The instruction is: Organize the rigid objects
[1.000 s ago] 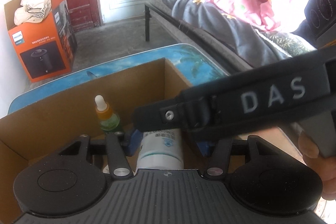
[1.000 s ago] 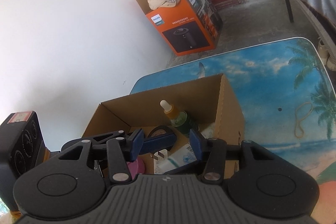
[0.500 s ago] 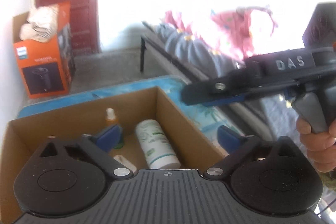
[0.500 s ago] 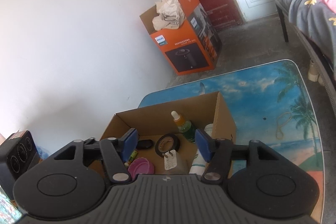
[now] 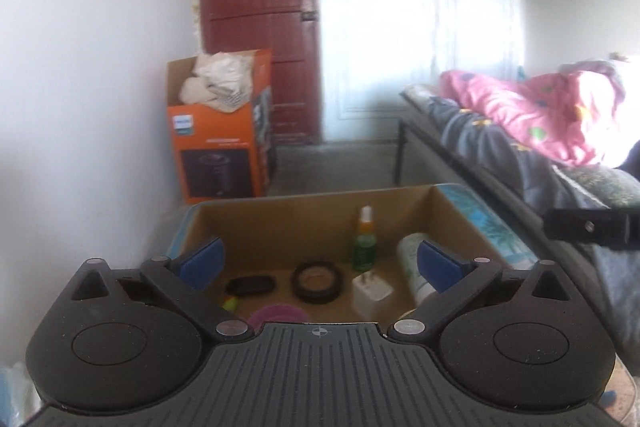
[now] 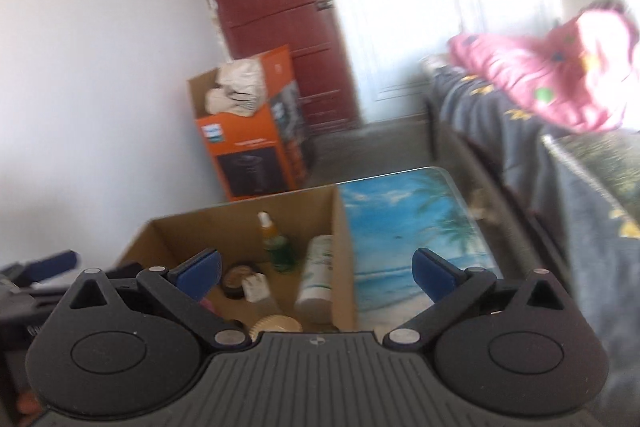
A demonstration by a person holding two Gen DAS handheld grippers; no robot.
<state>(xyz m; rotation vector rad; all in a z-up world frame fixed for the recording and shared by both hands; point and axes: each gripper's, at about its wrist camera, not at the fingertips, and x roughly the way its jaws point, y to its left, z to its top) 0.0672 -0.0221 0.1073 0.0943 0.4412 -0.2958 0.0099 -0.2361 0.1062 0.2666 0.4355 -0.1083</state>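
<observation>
Here both claws, left claw (image 5: 319, 263) and right claw (image 6: 316, 277), gape empty above the cardboard box (image 5: 276, 227).

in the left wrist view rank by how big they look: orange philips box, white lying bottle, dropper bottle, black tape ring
1. orange Philips box
2. white lying bottle
3. dropper bottle and black tape ring: too close to rank, and the ring lies nearer the camera.

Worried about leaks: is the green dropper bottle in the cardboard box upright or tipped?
Upright: the green dropper bottle stands in the open cardboard box, white tip pointing up.
</observation>
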